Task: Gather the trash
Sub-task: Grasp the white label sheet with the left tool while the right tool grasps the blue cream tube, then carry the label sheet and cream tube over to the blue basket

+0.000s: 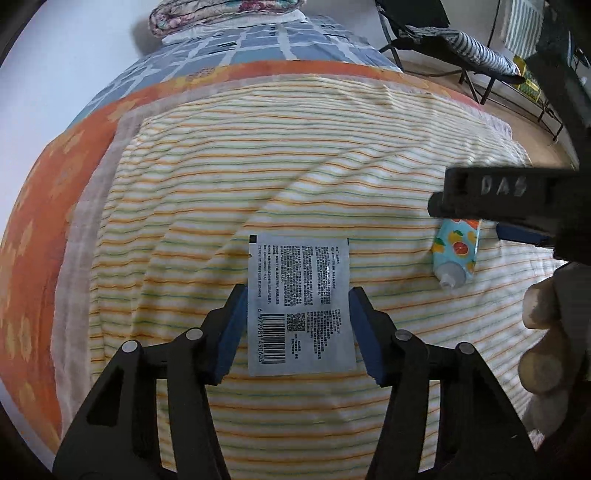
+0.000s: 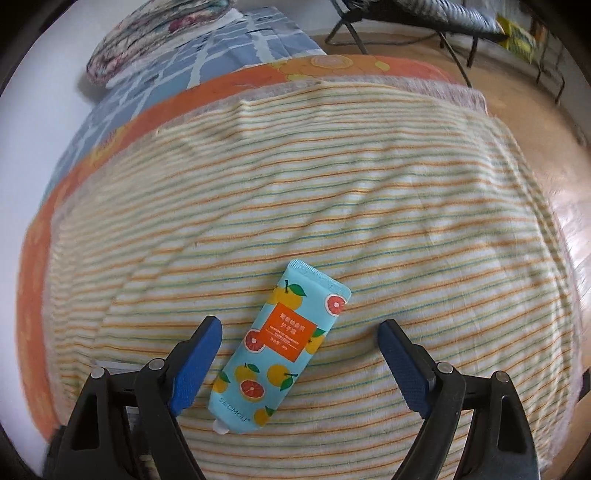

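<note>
A silver sachet [image 1: 295, 266] with black print and a barcode lies flat on the striped blanket [image 1: 295, 166]. My left gripper [image 1: 298, 295] points down over it. Its blue pads [image 1: 231, 325] stand right at the sachet's two side edges, and the sachet is not bent. A light-blue tube [image 2: 280, 343] printed with oranges and grapefruit lies slantwise on the blanket, cap toward me. My right gripper [image 2: 301, 326] stands wide open around it, with both pads well clear of its sides. In the left wrist view the tube [image 1: 456, 254] lies under the right gripper's black body [image 1: 498, 192].
The blanket covers a bed with an orange sheet [image 1: 48, 206] and a blue checked cover [image 1: 240, 44]. A folded floral quilt [image 1: 221, 11] lies at the far end. A folding chair [image 1: 461, 40] stands on the wooden floor [image 2: 535, 122] to the right. A hand [image 1: 543, 332] shows at the right edge.
</note>
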Demonstrator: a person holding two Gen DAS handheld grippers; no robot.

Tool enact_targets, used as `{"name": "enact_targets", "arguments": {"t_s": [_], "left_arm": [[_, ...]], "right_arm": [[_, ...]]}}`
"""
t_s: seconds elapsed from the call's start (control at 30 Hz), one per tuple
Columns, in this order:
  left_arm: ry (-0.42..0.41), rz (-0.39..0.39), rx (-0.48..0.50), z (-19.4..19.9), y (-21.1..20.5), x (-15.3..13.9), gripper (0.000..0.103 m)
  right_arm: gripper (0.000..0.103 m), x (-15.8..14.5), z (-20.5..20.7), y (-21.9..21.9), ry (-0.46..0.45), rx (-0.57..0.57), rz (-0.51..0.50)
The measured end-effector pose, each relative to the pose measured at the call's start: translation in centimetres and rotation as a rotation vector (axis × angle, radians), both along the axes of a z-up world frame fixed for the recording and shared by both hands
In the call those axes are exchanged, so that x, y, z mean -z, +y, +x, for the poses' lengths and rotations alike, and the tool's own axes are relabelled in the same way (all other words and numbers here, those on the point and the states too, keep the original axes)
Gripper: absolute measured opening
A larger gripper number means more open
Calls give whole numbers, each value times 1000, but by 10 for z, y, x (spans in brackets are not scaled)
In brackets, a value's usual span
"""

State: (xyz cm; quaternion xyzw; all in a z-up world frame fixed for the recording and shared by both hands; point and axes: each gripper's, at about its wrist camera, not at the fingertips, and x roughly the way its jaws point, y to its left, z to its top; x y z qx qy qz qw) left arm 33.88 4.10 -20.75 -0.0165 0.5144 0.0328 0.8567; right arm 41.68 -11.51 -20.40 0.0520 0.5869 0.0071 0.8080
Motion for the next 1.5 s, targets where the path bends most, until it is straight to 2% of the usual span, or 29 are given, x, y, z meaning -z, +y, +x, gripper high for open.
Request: {"name": "enact_targets", "arguments": {"t_s": [0.1, 0.2, 0.27, 0.37, 0.67, 1.03, 1.5], "left_arm": [[5, -28, -15, -5, 14, -2, 52], [3, -35, -18, -9, 19, -4, 50], [2, -41, -19, -12, 22, -5, 48], [2, -60, -24, -17, 25, -6, 47], [-9, -72, -11, -34, 24, -15, 47], [-29, -83, 5, -67, 20, -39, 47], [-94, -80, 67, -146, -2, -96, 47]], "right_arm": [[83, 1, -4, 10, -21, -56, -76], [68, -3, -9, 12, -30, -92, -76], [52, -6, -11, 11, -29, -118, -75], [39, -11, -17, 10, -28, -146, -71], [37, -23, -40, 5, -51, -187, -3], [37, -56, -79, 4, -113, -250, 47], [37, -98, -168, -9, -161, -338, 71]]}}
